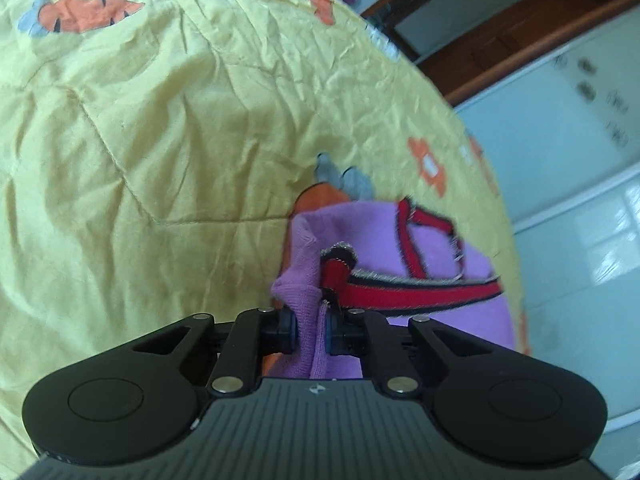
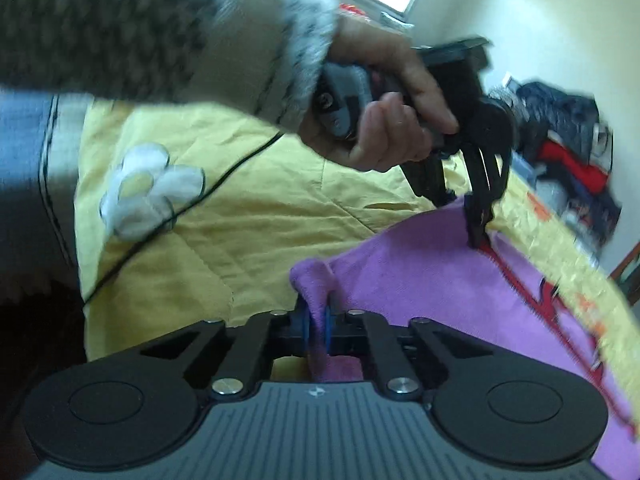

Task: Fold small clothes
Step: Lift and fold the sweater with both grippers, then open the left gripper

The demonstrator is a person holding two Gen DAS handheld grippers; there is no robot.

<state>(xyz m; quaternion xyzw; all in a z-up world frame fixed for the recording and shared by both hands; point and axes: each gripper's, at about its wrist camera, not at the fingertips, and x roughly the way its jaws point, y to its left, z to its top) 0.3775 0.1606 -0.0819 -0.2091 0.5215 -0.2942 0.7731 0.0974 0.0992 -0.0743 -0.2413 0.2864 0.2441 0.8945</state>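
A small purple garment (image 1: pixel 424 244) with red and dark trim lies on a yellow quilt (image 1: pixel 160 140). In the left wrist view my left gripper (image 1: pixel 311 330) is shut on a bunched purple edge beside the red trim. In the right wrist view my right gripper (image 2: pixel 316 326) pinches another raised fold of the purple garment (image 2: pixel 420 280) between its blue pads. The left gripper (image 2: pixel 478 228) also shows there, held by a hand (image 2: pixel 384 120) in a grey knitted sleeve, its tips down on the garment's far edge.
The quilt (image 2: pixel 240 220) has orange carrot and white flower patches and a thin black cable across it. Beyond its edge are a wooden frame (image 1: pixel 500 40) and a white tiled floor. A heap of dark and red clothes (image 2: pixel 568 152) sits at the far end.
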